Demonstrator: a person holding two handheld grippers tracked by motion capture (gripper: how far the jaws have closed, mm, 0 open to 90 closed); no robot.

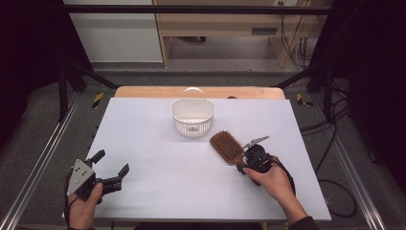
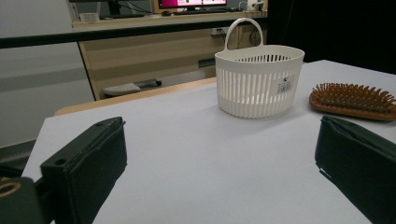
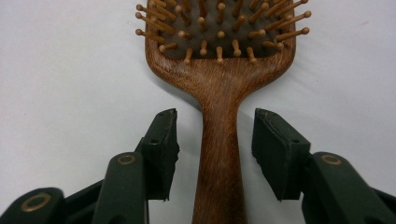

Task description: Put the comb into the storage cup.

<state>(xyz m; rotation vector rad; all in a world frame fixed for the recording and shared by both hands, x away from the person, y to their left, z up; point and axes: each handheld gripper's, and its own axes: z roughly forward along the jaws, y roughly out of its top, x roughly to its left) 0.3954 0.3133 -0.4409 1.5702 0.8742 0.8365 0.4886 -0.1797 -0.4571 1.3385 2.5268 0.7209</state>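
Now hairbrush point(image 3: 219, 93) bristles-up, handle toward right hand-held gripper point(image 3: 215, 140), jaws wide astride it, untouching

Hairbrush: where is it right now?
In the high view the wooden hairbrush lies bristles-up on the white table, right of centre, just in front and right of the white basket. The open right gripper straddles its handle.

White counter point(image 1: 158, 191) on a wood top, grey carpet floor point(image 1: 43, 115) all round. Metal rails point(image 1: 33, 177) run along left and right. Far side: wood desk point(image 1: 215, 21) with a monitor point(image 2: 191, 3), white panel point(image 1: 115, 33) far left, cables point(image 1: 344, 191) on floor right. Dark edges.
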